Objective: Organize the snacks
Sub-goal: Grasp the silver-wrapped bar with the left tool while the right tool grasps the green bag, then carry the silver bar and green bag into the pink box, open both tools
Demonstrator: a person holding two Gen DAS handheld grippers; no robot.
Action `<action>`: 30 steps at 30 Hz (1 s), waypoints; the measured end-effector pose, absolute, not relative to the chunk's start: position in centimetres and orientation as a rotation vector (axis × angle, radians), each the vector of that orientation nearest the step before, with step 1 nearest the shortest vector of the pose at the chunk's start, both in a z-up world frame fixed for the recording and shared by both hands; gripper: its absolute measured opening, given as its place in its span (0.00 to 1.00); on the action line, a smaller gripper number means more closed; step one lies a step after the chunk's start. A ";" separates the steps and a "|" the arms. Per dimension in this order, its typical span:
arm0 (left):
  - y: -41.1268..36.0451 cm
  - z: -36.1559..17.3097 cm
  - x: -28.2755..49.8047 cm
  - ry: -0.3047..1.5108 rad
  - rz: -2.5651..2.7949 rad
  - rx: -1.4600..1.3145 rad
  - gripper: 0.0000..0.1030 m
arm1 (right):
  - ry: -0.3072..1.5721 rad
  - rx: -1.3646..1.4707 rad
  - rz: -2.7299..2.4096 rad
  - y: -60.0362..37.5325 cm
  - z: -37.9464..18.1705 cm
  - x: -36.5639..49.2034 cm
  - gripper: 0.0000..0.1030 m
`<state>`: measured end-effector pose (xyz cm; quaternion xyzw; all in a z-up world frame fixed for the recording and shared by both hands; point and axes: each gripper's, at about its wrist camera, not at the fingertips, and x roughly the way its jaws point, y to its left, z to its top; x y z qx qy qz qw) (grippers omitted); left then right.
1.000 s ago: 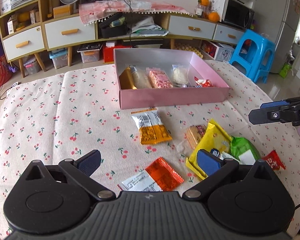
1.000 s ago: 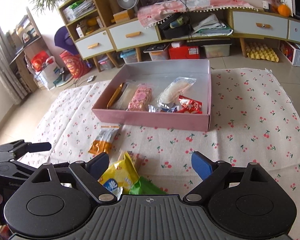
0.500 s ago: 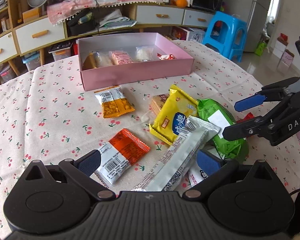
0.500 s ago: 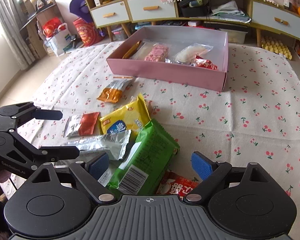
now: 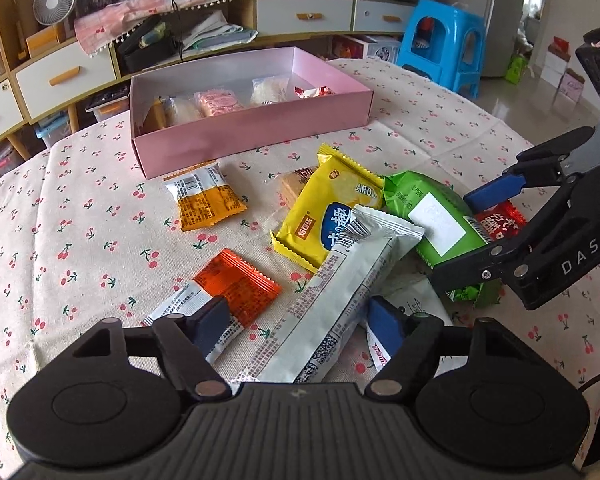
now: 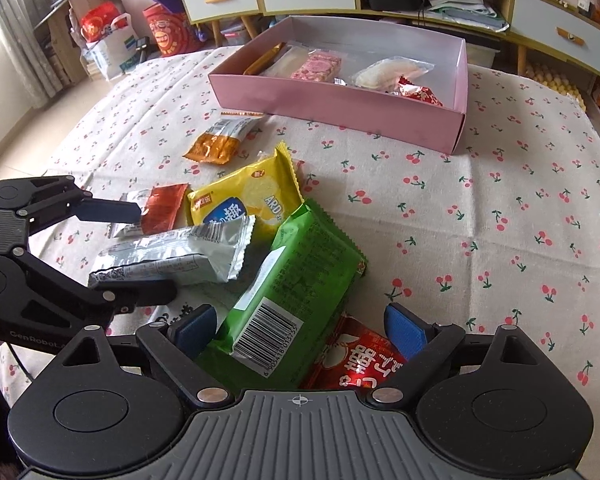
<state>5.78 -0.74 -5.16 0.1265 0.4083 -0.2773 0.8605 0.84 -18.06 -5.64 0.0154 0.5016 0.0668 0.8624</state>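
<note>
Left wrist view: the silver packet [image 5: 340,300] hides a white wrapper. The left gripper [image 5: 300,326], jaws just closing, straddles it; contact unclear.

Right wrist view: the right gripper [image 6: 296,326] gapes wide around the green packet [image 6: 296,280], covering a red one [image 6: 360,364], untouched. The pink box [image 6: 340,100] lies beyond.

The red packet [image 6: 360,364] is partly under the green packet [image 6: 300,280], and its near end is hidden behind the right gripper's [image 6: 296,330] body. In the left wrist view only a small red corner [image 5: 500,222] shows, past a blue pad.

A white packet [image 5: 412,308] lies mostly under the long silver packet [image 5: 340,292]; its print cannot be read.

A small biscuit pack [image 5: 296,184] peeks out from under the yellow packet [image 5: 328,212].

The near wall of the pink box [image 5: 252,136] hides the bottoms of the snacks inside.

The silver packet's near end goes behind the left gripper's [image 5: 300,322] body.
</note>
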 end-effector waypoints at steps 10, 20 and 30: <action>0.1 -4.8 6.7 0.844 -0.445 0.249 0.37 | 1.042 -0.012 0.055 -19.0 -5.6 1.1 0.82; 3.0 -4.3 8.5 0.900 -0.286 0.077 0.28 | 1.055 0.100 -0.035 -21.7 -5.4 1.8 0.50; 3.8 -3.9 9.1 0.965 -0.291 -0.005 0.27 | 1.057 0.192 -0.093 -22.9 -5.1 1.9 0.46</action>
